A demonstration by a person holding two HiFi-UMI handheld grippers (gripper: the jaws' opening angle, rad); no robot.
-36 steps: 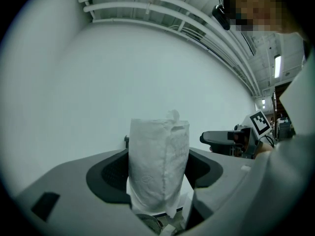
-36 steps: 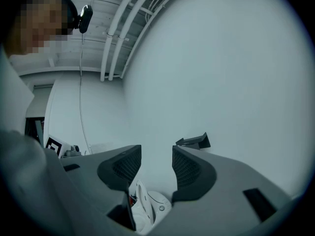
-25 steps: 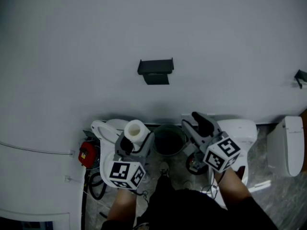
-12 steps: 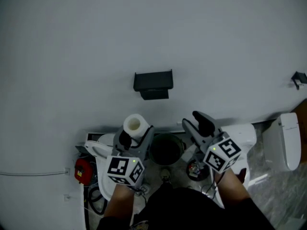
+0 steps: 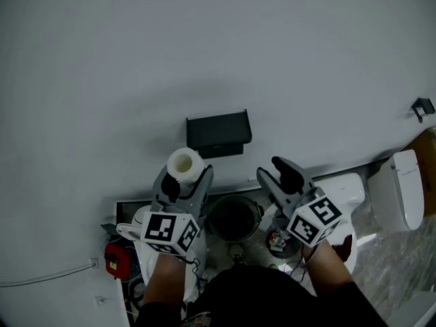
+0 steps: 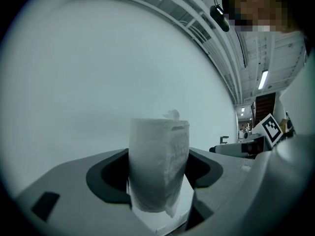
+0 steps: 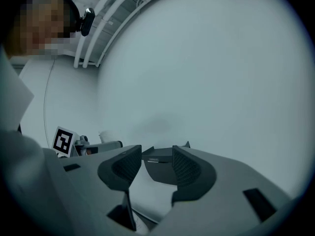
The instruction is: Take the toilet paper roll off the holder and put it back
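My left gripper [image 5: 184, 177] is shut on the white toilet paper roll [image 5: 185, 163], which stands upright between its jaws with the core hole facing up. In the left gripper view the roll [image 6: 158, 166] fills the gap between the dark pads, with bare wall behind it. The black holder [image 5: 218, 133] is fixed to the pale wall just above and right of the roll, and nothing is on it. My right gripper [image 5: 274, 171] stands open and bare, below and right of the holder. Its own view shows the holder [image 7: 160, 157] between the two fingers [image 7: 123, 167].
On the floor below the grippers stand a dark round bin [image 5: 234, 216], a white toilet [image 5: 344, 189] at right, a second white fixture [image 5: 402, 196] at far right and a red object [image 5: 117, 261] at left. A small black fitting [image 5: 422, 105] sits on the wall at right.
The left gripper has lifted the roll up towards the holder, and the gap between them has shrunk. The right gripper has kept its open pose beside it.
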